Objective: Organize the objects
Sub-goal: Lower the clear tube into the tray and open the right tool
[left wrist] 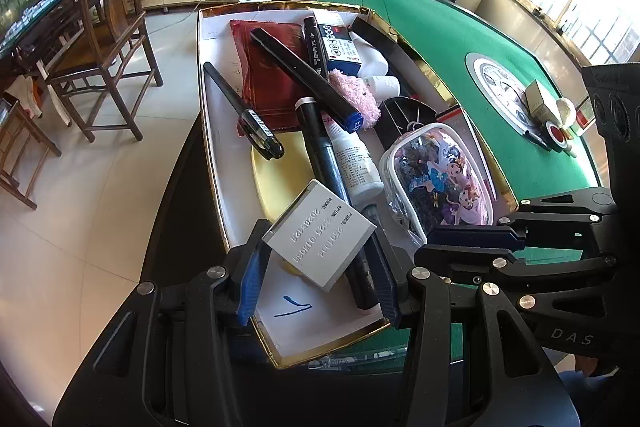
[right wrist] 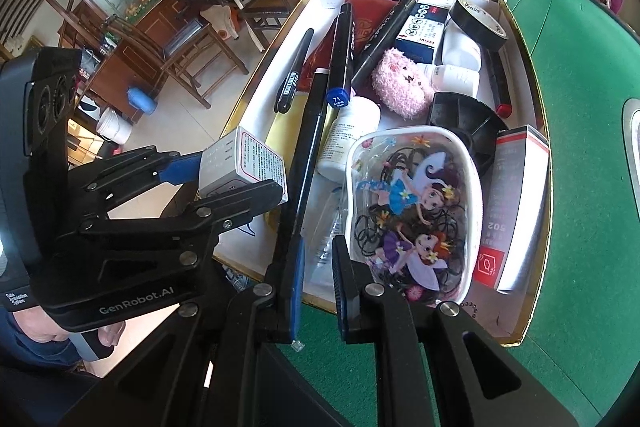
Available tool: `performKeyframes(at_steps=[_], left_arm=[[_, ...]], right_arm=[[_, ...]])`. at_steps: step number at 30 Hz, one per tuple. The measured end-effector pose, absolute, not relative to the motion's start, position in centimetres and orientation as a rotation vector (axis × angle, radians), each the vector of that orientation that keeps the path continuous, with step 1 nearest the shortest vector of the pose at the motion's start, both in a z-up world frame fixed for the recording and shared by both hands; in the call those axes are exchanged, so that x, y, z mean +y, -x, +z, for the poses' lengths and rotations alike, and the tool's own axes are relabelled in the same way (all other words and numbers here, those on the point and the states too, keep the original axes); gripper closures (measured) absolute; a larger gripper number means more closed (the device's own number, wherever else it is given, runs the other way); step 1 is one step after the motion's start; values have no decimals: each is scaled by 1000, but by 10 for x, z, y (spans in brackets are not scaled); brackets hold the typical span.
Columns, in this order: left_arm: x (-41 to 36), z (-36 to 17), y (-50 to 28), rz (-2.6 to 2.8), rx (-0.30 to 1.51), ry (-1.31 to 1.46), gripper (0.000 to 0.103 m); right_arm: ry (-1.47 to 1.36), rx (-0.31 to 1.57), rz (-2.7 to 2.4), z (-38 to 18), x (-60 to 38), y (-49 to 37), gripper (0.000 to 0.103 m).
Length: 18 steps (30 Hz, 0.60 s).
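Left gripper (left wrist: 316, 259) is clamped on a small white carton (left wrist: 320, 233), held above the near left corner of the gold-edged tray (left wrist: 208, 131). Right gripper (right wrist: 316, 267) is closed with nothing visibly between its pads, poised over the tray's near edge beside the cartoon pouch (right wrist: 416, 215). The tray sits at the near left corner of the green table (left wrist: 440, 27). Inside lie black markers (left wrist: 308, 75), a white bottle (left wrist: 356, 167), a pink fluffy toy (left wrist: 354, 95), a red packet (left wrist: 272, 75) and a roll of black tape (right wrist: 480, 21) at the far right corner.
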<state>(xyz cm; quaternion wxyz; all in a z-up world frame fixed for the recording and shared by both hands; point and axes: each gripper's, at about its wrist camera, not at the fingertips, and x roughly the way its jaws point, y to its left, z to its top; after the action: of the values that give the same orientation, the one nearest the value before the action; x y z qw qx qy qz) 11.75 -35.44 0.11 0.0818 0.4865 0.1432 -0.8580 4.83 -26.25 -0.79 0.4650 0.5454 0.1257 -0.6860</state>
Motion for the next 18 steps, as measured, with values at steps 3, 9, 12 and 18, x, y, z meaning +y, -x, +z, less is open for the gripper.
performKeyframes(at_steps=[3,9,12,18], left_arm=[[-353,2,-118,-2564,425,-1454,56],[-349,7,-116,-2557,427,-1449,56],[-349,10,-116,-2552,428,-1437,56],[-345,19,-110,-2543,443,-1418,56]], right_arm=[[-1338,292,-1687,-5,-259,-49,90],[-1334,257,-1702,1,-248,-49,90],[-1331,235,-1718,4,-243,-48,90],[-1320,178,-1748,11,-223,-42,90]])
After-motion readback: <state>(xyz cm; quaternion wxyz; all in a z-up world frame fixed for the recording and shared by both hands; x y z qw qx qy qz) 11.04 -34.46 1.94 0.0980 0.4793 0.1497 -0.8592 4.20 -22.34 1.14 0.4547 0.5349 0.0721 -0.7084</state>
